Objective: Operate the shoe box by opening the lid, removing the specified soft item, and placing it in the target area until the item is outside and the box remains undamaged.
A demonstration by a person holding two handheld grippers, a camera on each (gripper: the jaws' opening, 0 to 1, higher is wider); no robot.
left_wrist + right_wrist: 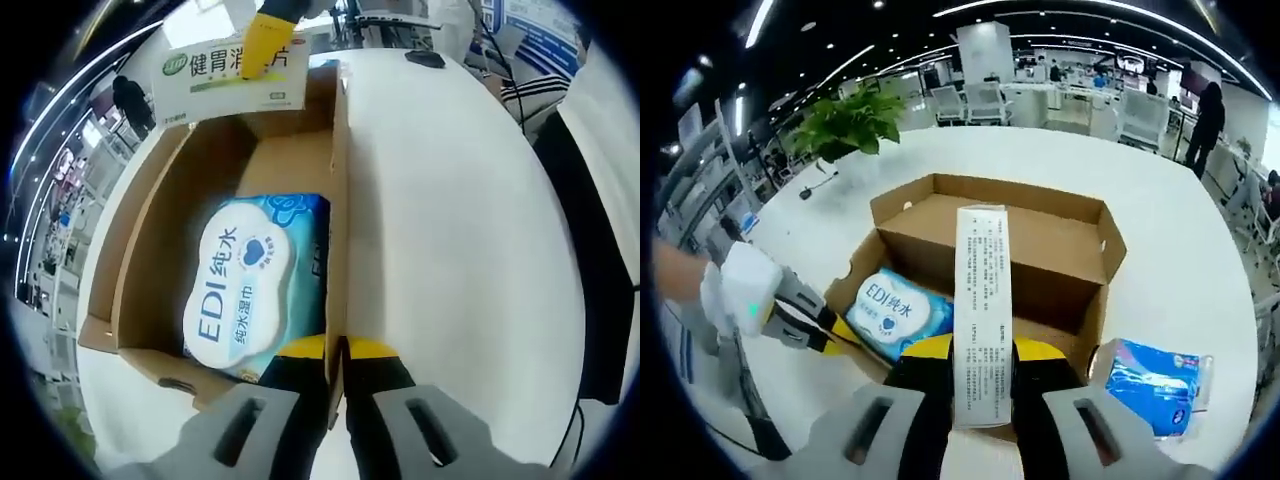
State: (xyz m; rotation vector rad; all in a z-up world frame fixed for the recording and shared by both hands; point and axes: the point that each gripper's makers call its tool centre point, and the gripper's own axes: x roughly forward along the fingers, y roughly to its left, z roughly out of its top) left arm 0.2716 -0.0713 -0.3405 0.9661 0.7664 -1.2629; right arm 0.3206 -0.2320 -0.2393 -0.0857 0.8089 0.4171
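Note:
The open cardboard shoe box (150,215) (1040,235) sits on a white table. Inside it lies a soft blue-and-white wet wipes pack (250,285) (895,310), flat on the bottom. My left gripper (338,348) is shut on the box's side wall, which runs up between its yellow tips; in the right gripper view it reaches in from the left (835,335). My right gripper (980,352) is shut on a white medicine carton (980,300) (225,70), held upright above the box. In the left gripper view its yellow fingertip (268,40) shows at the top.
A second blue wipes pack (1160,385) lies on the table (1160,220) to the right of the box. A potted plant (850,120) stands at the far edge. Office chairs and desks are beyond. A person's sleeve (590,250) is at the table's side.

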